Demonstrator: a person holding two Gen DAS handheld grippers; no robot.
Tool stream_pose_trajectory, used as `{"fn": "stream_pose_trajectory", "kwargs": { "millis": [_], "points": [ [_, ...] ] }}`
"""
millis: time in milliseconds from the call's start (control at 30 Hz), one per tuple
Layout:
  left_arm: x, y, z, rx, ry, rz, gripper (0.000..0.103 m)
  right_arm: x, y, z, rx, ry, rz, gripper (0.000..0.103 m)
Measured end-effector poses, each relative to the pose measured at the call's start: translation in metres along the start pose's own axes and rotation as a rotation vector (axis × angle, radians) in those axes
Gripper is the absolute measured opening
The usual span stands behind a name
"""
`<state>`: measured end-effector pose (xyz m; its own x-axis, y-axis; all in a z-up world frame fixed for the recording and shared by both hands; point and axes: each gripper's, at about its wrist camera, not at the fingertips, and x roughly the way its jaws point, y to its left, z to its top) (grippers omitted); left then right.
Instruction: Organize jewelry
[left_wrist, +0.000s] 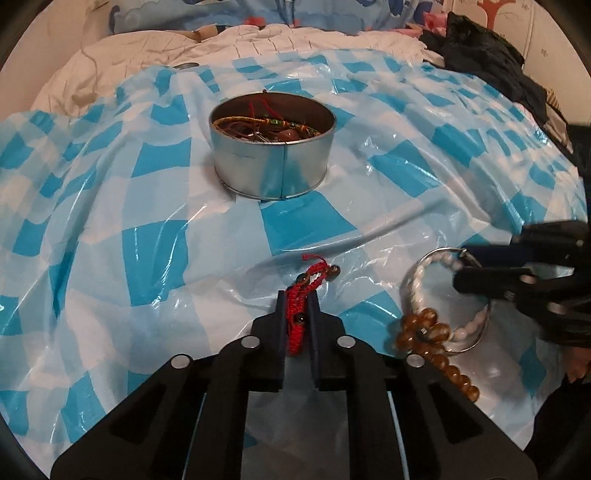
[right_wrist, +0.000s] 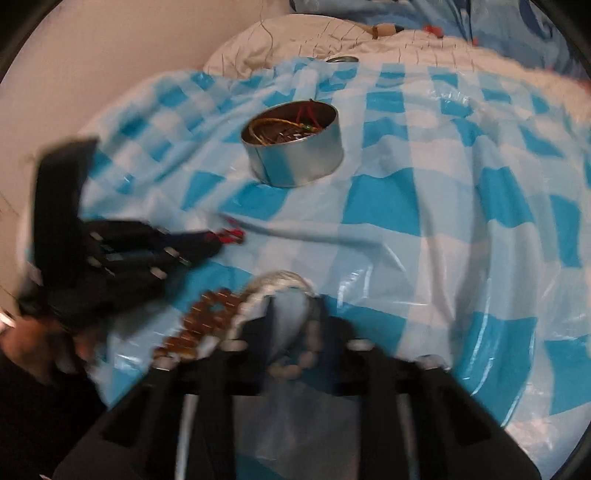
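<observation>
A round metal tin (left_wrist: 272, 155) holding several bracelets stands on the blue-checked plastic sheet (left_wrist: 147, 236); it also shows in the right wrist view (right_wrist: 295, 146). My left gripper (left_wrist: 298, 295) is shut on a red braided bracelet (left_wrist: 301, 302) just above the sheet. My right gripper (left_wrist: 461, 271) reaches in from the right, its fingers straddling a white bead bracelet (left_wrist: 424, 280) with a silver ring; the right wrist view (right_wrist: 295, 306) is blurred. A brown bead bracelet (left_wrist: 424, 332) lies touching the white one.
A white quilt (left_wrist: 147, 48) and blue patterned bedding lie behind the sheet. A pile of black clothing (left_wrist: 487, 59) sits at the far right. The sheet is wrinkled and glossy.
</observation>
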<state>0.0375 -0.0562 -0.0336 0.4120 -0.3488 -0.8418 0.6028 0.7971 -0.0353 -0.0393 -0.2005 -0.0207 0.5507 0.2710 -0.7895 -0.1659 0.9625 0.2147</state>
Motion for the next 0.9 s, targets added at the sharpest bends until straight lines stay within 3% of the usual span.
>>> {"fn": "stream_pose_trajectory", "kwargs": {
  "millis": [100,267,467,500,633,767,800,833,867,900],
  "points": [
    [-0.016,0.009,0.004,-0.051,-0.05,-0.062,0.008,-0.01,0.003,0.0,-0.019,-0.058,-0.011,0.007],
    [-0.053,0.02,0.016,-0.095,-0.158,-0.107,0.008,-0.027,0.003,0.004,-0.014,-0.152,-0.015,0.007],
    [-0.068,0.026,0.03,-0.124,-0.218,-0.113,0.008,-0.076,0.023,0.009,-0.102,-0.419,0.083,0.002],
    [-0.067,0.026,0.032,-0.127,-0.223,-0.116,0.008,-0.081,0.026,0.01,-0.12,-0.442,0.064,0.002],
    [-0.067,0.022,0.034,-0.126,-0.228,-0.117,0.008,-0.081,0.018,0.014,-0.09,-0.444,0.037,0.002],
    [-0.067,0.021,0.035,-0.128,-0.224,-0.117,0.008,-0.075,0.01,0.019,-0.062,-0.382,0.116,0.003],
    [-0.066,0.021,0.036,-0.13,-0.223,-0.116,0.008,-0.064,0.015,0.019,-0.072,-0.328,0.117,0.013],
    [-0.065,0.02,0.037,-0.133,-0.221,-0.116,0.008,-0.055,0.017,0.019,-0.084,-0.282,0.109,0.032],
    [-0.063,0.021,0.038,-0.135,-0.219,-0.116,0.008,-0.048,0.021,0.016,-0.091,-0.25,0.081,0.067],
    [-0.063,0.02,0.039,-0.135,-0.217,-0.117,0.008,-0.038,0.023,0.012,-0.091,-0.225,0.035,0.07]
  ]
}}
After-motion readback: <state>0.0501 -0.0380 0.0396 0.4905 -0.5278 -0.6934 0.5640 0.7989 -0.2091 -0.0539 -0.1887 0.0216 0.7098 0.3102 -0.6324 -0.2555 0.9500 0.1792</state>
